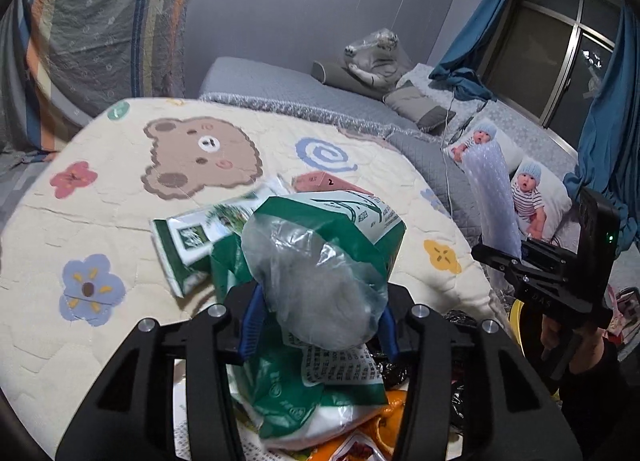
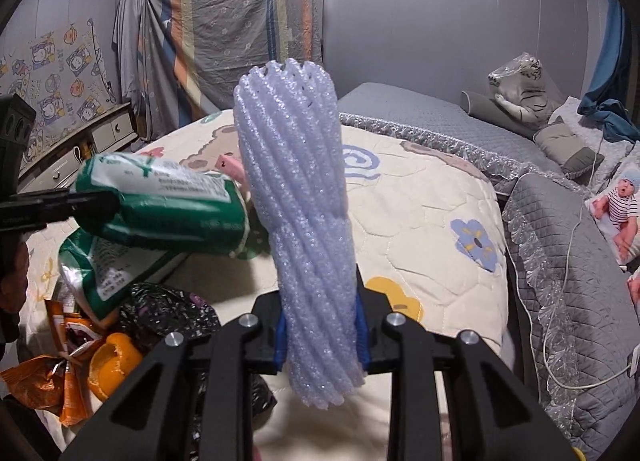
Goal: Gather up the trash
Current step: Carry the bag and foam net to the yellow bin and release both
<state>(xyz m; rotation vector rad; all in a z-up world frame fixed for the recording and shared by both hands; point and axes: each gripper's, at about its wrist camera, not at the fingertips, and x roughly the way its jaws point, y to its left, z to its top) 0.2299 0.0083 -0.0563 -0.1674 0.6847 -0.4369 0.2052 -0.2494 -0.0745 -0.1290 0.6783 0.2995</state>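
Through the left wrist view I am seeing my left gripper (image 1: 320, 309) clamping a green and white wrapper (image 1: 352, 221) together with a wad of clear plastic film (image 1: 316, 281); the blue pads (image 1: 250, 325) are pressing into the bundle from both sides. I judge I am gripping it low so the crumpled bulk is riding ahead of the fingers, clear of the bear quilt (image 1: 120, 189). A second green packet (image 1: 188, 245) is lying on the quilt just beyond, and a pink tag (image 1: 320, 181) sits behind it. At the right edge my other tool is showing side-on, with the foam sleeve standing above it.

Through the right wrist view I am seeing my right gripper (image 2: 322, 335) squeezing the white foam net sleeve (image 2: 304, 197) near its lower end, so it is standing almost upright and pinching in at the pads. I judge the soft foam is simply giving under the squeeze.

This view is giving me what the other half hides: the remaining litter pile at lower left, with orange peel (image 2: 114, 361), orange snack wrappers (image 2: 44, 381) and a crumpled black bag (image 2: 168, 313). Neither view is showing me a bin.
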